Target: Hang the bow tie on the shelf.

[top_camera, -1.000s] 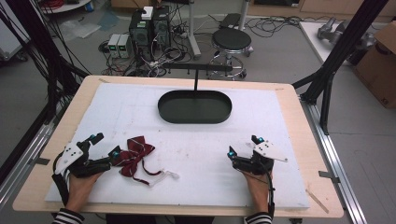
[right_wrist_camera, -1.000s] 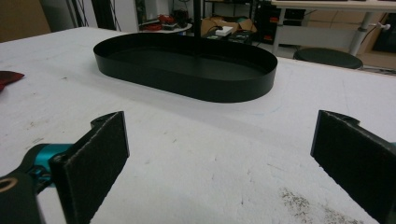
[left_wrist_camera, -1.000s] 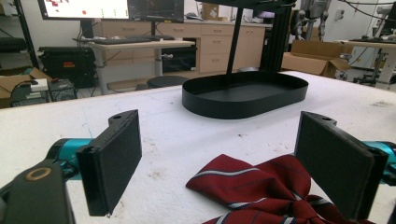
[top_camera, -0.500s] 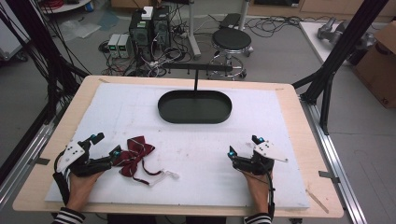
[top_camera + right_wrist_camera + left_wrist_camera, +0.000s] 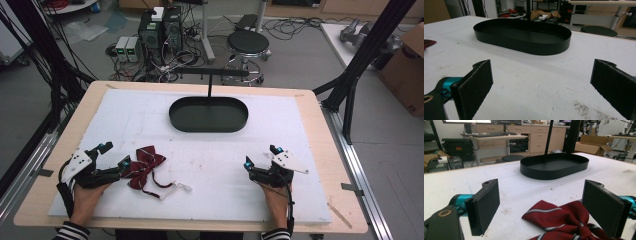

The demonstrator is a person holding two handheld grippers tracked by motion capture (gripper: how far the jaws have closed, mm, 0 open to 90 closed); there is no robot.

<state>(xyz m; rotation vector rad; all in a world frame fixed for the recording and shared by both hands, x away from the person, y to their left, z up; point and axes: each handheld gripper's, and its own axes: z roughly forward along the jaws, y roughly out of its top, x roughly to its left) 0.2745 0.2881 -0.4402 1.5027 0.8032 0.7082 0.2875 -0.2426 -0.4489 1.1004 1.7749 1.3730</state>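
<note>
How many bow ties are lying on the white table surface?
1. The bow tie lies at the near left of the table, just in front of the open left gripper; none seems hidden.

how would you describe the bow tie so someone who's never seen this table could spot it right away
Start at the white mat covering the table, with the black oval tray at its far middle. Come to the near left, by the left gripper, whose jaws stand open. The bow tie lies there: dark red with thin pale stripes, the one cloth item.
</note>
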